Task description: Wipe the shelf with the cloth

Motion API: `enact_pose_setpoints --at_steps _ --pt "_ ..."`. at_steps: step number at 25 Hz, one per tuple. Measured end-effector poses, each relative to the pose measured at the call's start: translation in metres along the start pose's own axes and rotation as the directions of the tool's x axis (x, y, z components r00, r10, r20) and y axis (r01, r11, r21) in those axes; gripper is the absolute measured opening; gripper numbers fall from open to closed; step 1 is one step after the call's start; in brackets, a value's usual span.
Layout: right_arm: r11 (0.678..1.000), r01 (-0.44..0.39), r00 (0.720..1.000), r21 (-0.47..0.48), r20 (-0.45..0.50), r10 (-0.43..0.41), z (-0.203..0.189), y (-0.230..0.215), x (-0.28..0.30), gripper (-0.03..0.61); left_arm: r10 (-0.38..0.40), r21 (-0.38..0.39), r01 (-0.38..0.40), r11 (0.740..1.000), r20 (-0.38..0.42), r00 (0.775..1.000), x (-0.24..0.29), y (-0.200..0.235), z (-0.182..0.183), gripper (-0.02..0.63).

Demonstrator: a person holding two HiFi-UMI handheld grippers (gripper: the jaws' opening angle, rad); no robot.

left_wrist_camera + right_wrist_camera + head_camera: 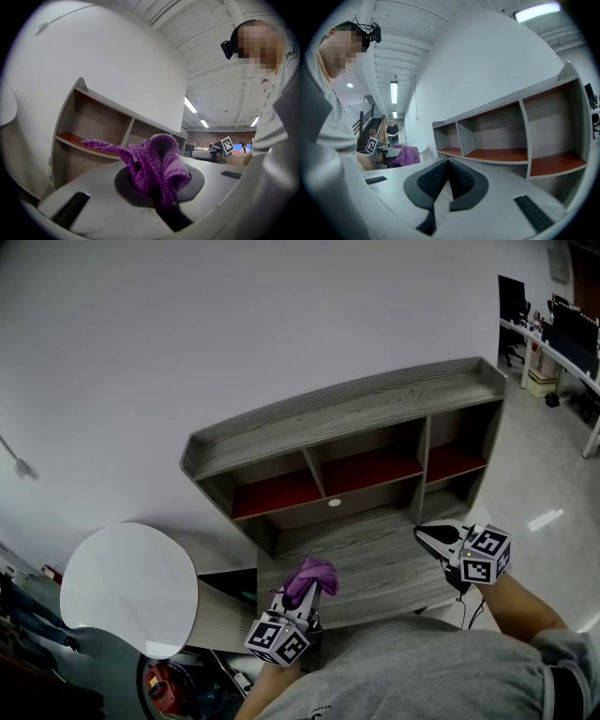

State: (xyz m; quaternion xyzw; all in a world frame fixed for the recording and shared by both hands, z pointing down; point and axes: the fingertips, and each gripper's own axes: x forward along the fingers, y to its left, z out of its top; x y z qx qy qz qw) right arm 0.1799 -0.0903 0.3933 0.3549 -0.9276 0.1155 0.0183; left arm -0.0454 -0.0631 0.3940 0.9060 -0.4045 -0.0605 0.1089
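Between the jaws of our left gripper (158, 186) sits the purple knitted cloth (157, 161), pinched at its middle so that its loose folds bunch up and spill out ahead of the fingertips. That grip, we judge, leaves a soft pad at the front to press on the wood. Just beyond that gripper lies the grey wood-grain desk board (375, 559), and farther ahead of it, well apart from the cloth, stands the grey wood-grain shelf unit (347, 413). The cloth touches no surface that we can see, so we take the wiping as not yet begun. Our right gripper (447, 174) is clenched on nothing, its ribbed pads meeting at the tips. It hovers over the right end of the board with the shelf's rightmost bay just ahead of it, and we judge that it is kept clear there so the left one can sweep freely. By our count there is one cloth, two grippers and one shelf unit with three red-floored compartments (370, 468) side by side under a single top board, all of them bare. One round white table (131, 587) stands off to the left of the left gripper.
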Motion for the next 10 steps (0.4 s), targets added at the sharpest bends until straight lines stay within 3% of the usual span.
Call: enact_pose_setpoints --at_steps 10 --pt "1.0 -0.01 1.0 -0.012 -0.001 0.01 -0.0016 0.0047 0.0058 0.008 0.002 -0.002 -0.002 1.0 -0.007 1.0 -0.0058 0.0025 -0.0022 0.063"
